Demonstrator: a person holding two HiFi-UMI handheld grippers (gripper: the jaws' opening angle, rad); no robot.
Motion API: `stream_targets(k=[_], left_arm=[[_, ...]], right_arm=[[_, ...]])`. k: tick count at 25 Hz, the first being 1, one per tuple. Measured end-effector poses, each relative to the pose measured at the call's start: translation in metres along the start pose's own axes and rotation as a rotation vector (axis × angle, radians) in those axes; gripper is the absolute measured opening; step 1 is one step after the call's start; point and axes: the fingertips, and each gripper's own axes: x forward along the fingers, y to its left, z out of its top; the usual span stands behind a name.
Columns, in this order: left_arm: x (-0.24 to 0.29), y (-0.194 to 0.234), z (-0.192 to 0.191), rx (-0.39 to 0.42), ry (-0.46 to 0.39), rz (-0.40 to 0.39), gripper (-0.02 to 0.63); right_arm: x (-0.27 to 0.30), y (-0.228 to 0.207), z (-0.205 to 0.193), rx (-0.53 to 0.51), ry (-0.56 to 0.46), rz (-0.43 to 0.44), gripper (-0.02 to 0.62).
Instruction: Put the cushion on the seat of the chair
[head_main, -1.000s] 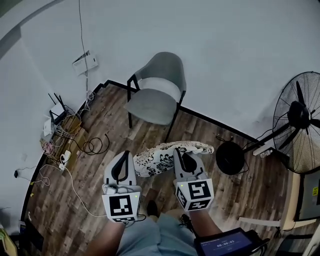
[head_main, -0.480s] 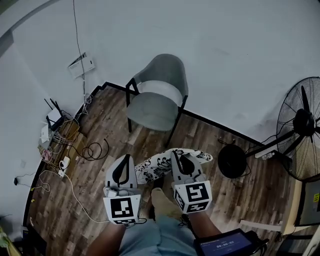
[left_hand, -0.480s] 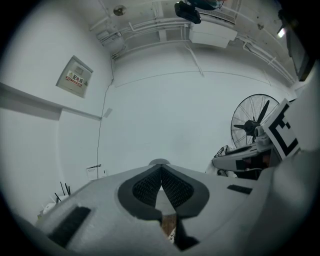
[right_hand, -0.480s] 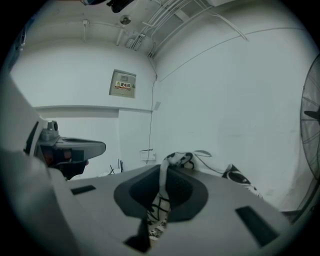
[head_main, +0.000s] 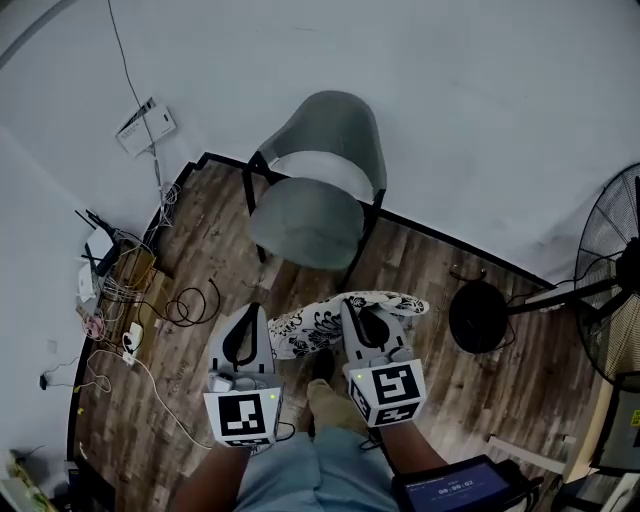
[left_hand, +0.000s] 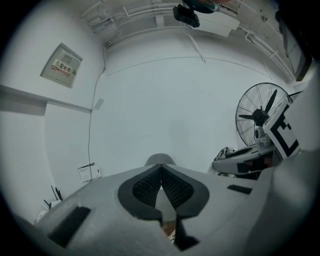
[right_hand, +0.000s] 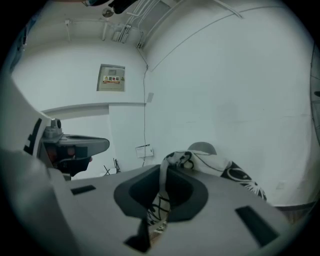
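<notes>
The left gripper (head_main: 250, 318) and right gripper (head_main: 358, 318) are each pinching the cushion (head_main: 320, 322) in tightly closed jaws, its long axis spanning between them. The chair's seat (head_main: 305, 225) is waiting straight ahead of both.

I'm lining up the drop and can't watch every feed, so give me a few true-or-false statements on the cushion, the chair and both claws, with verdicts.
1. The cushion lies on the seat of the chair. False: it hangs in front of the chair, above the floor, and the seat is bare.
2. The right claw is shut on the cushion's patterned fabric. True.
3. The left claw has its jaws wide apart. False: its jaws are together.
4. In the head view, a fan stands to the right of the chair. True.
</notes>
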Motion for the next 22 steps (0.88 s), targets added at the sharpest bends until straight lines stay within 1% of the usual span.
stream_targets(k=[5,7,10,15,19,22], left_arm=[[0.066,0.01,0.0,0.039,0.036,-0.025,0.009],[0.09,0.009,0.008,0.054,0.039,-0.042,0.009],[0.118,0.009,0.027,0.037,0.026,-0.055,0.009],[0.147,0.027,0.04,0.058,-0.003,-0.052,0.009],[0.164,0.048,0.04,0.035,-0.004,-0.05,0.009],[0.18,0.062,0.036,0.014,-0.002,-0.063,0.009]], right_arm=[[0.056,-0.028,0.007,0.046,0.012,0.024,0.021],[0.075,-0.037,0.013,0.058,0.014,0.039,0.021],[0.099,-0.047,0.029,0.042,0.003,0.052,0.021],[0.128,-0.051,0.056,0.025,-0.019,0.065,0.021],[0.148,-0.048,0.065,0.015,-0.015,0.054,0.021],[0.164,-0.047,0.066,0.006,-0.008,0.034,0.021]])
